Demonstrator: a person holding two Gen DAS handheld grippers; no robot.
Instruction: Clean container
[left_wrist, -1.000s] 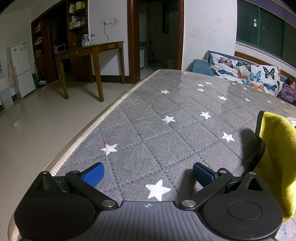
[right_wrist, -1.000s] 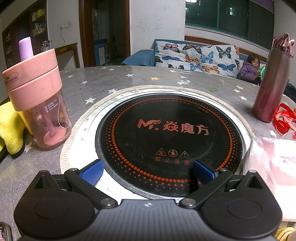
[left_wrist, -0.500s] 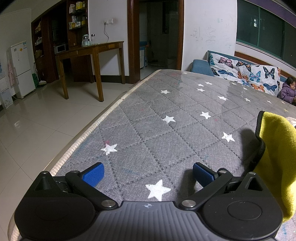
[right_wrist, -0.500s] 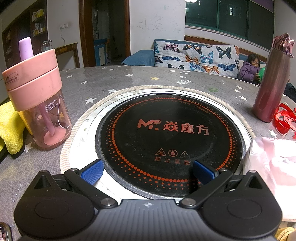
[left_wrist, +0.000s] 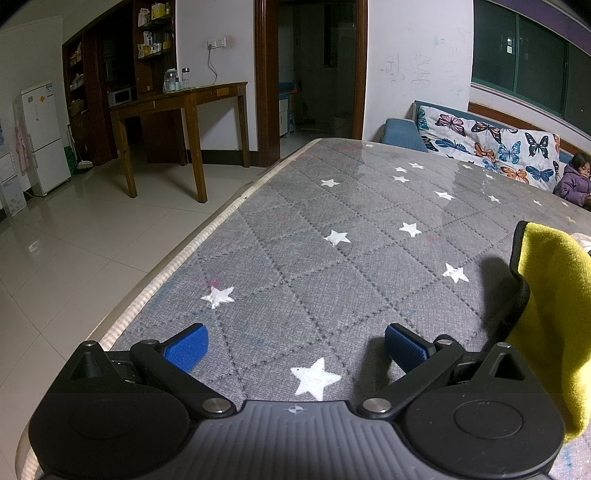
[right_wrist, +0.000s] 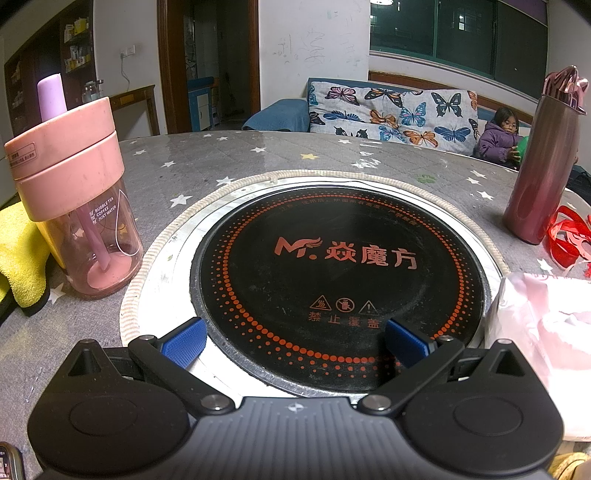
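The left tool (left_wrist: 295, 345) sits low over the gray counter (left_wrist: 332, 266) with white stars on it. Its two blue fingers (left_wrist: 186, 347) are wide apart and hold nothing. A yellow cloth (left_wrist: 557, 295) lies just to the right of this tool, at the edge of the left view.

The right tool (right_wrist: 295, 341) is also wide apart, with nothing between its fingers. It points at a round black cooktop (right_wrist: 340, 288) set into the counter (right_wrist: 229, 162), with orange dots and letters on it.

The pink cup (right_wrist: 74, 199) stands upright on the counter, to the left of the cooktop and well apart from the right tool. It has a pink lid, a see-through bottom part, and a purple straw (right_wrist: 51, 96) sticking up. The yellow cloth (right_wrist: 20, 254) lies right beside the cup, on its left.

A tall dark pink bottle (right_wrist: 543, 158) stands far to the right. Red ribbon (right_wrist: 569, 236) lies next to it. A pale pink plastic bag (right_wrist: 546, 321) sits close to the right finger of the right tool.
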